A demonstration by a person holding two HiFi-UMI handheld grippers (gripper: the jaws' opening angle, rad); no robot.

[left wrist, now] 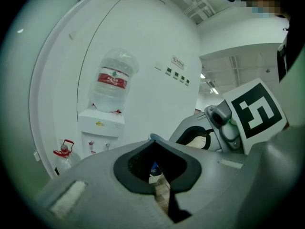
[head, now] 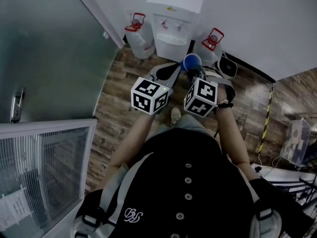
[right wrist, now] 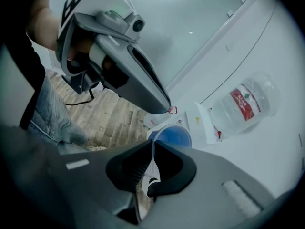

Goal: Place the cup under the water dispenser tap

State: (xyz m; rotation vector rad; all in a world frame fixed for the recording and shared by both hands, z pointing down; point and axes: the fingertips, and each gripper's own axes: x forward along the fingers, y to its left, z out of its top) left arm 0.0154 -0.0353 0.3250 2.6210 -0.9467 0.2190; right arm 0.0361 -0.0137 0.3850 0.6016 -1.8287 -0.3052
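A blue cup [head: 191,62] hangs in front of me above the wooden floor, with my right gripper [head: 196,71] shut on its rim. In the right gripper view the cup [right wrist: 172,136] shows just beyond the right gripper [right wrist: 152,145], its thin wall pinched between the jaws. The white water dispenser [head: 173,21] stands ahead against the wall, with a clear bottle [left wrist: 113,80] on top. My left gripper [head: 174,68] is level beside the cup; in the left gripper view its jaws [left wrist: 155,142] stand together with nothing seen between them.
Two spare water jugs with red handles [head: 138,33] [head: 211,43] stand on the floor either side of the dispenser. A metal door [head: 49,58] and a glass-fronted cabinet [head: 44,172] line my left. A clear box [head: 297,143] and cables lie at the right.
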